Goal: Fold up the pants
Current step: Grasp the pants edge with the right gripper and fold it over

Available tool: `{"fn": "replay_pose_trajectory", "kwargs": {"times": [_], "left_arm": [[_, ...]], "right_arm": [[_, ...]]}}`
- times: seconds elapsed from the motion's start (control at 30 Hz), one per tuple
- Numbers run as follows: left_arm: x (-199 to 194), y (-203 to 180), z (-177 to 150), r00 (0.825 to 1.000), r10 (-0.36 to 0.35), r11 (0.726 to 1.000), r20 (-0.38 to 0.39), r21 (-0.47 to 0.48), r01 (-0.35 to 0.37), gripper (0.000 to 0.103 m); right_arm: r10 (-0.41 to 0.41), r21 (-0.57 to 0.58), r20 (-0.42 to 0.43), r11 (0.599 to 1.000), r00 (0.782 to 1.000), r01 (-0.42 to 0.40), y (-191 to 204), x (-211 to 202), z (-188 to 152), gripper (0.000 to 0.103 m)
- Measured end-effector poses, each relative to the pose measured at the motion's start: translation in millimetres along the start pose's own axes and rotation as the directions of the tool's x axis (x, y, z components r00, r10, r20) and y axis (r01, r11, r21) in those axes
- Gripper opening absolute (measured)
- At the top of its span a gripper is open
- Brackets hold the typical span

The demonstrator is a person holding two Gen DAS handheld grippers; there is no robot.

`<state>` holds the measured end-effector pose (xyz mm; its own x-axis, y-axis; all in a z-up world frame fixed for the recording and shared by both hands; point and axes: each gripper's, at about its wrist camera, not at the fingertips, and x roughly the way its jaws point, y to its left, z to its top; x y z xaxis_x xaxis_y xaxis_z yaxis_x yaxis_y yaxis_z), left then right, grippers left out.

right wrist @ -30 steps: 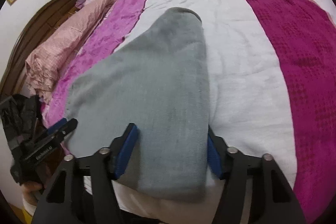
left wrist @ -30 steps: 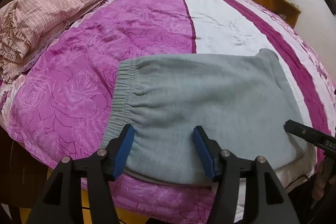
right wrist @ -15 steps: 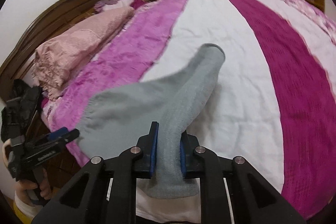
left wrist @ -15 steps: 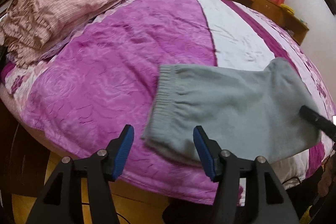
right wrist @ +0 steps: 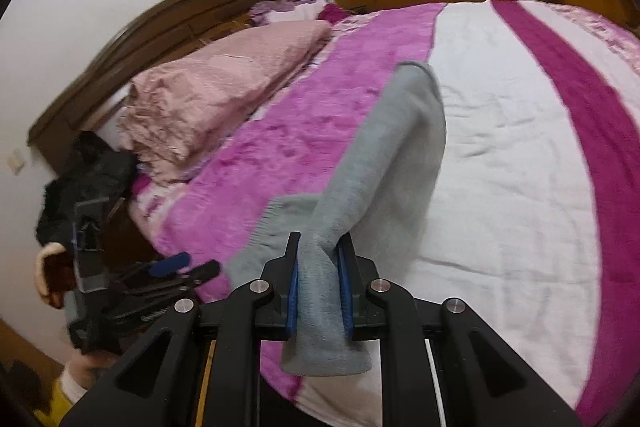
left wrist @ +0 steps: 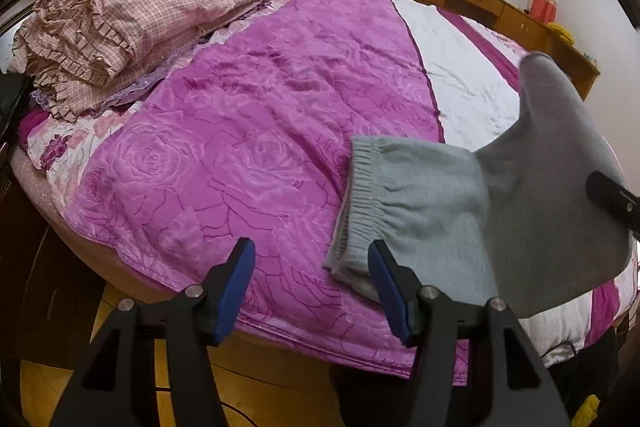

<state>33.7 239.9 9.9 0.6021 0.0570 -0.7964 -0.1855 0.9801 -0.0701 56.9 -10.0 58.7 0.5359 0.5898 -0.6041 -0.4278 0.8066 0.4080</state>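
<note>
Since 0.5 s ago, right gripper (right wrist: 318, 297) has lifted the leg end of the pants (left wrist: 424, 211) higher off the bed (left wrist: 256, 131) and carried it toward the waistband (left wrist: 356, 195) — fabric now hangs in an arch above the lower layer. Jaws pinched tight on the cloth, approx. fully closed. Left gripper (left wrist: 310, 287) has drifted left of the waistband; jaws wide apart, holding nothing, right pad just beside the waist corner. Pants lie at the near edge of the bed, waistband end flat. Judgement: fold under way, not yet laid down.
</note>
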Motion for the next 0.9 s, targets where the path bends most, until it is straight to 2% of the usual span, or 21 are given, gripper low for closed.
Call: {"fn": "replay_pose_trajectory", "kwargs": {"times": [0.33, 0.4, 0.53, 0.73, 0.9], "left_arm": [[4.0, 16.1, 1.2, 1.000, 0.008, 1.000, -0.009, -0.026, -0.008, 0.062], [4.2, 21.0, 1.1, 1.000, 0.013, 0.999, -0.009, -0.033, -0.013, 0.062], [5.7, 33.7, 0.6, 0.999, 0.031, 0.998, -0.012, -0.054, -0.031, 0.062], [8.7, 49.0, -2.8, 0.999, 0.045, 0.996, -0.022, -0.079, -0.047, 0.062], [14.4, 60.8, -5.8, 0.998, 0.060, 0.993, -0.037, -0.100, -0.063, 0.062]], "right_arm": [[0.067, -0.082, -0.051, 0.994, 0.996, -0.071, 48.0, 36.3, 11.0, 0.009], [0.085, -0.095, -0.066, 0.991, 0.994, -0.091, 57.7, 45.4, 11.5, 0.007], [0.088, -0.117, -0.099, 0.988, 0.991, -0.099, 71.7, 68.2, 8.6, 0.007], [0.111, -0.086, -0.163, 0.988, 0.980, -0.126, 80.1, 104.7, 0.2, 0.006], [0.079, -0.120, -0.193, 0.987, 0.978, -0.103, 88.8, 131.1, -9.0, 0.006]]}}
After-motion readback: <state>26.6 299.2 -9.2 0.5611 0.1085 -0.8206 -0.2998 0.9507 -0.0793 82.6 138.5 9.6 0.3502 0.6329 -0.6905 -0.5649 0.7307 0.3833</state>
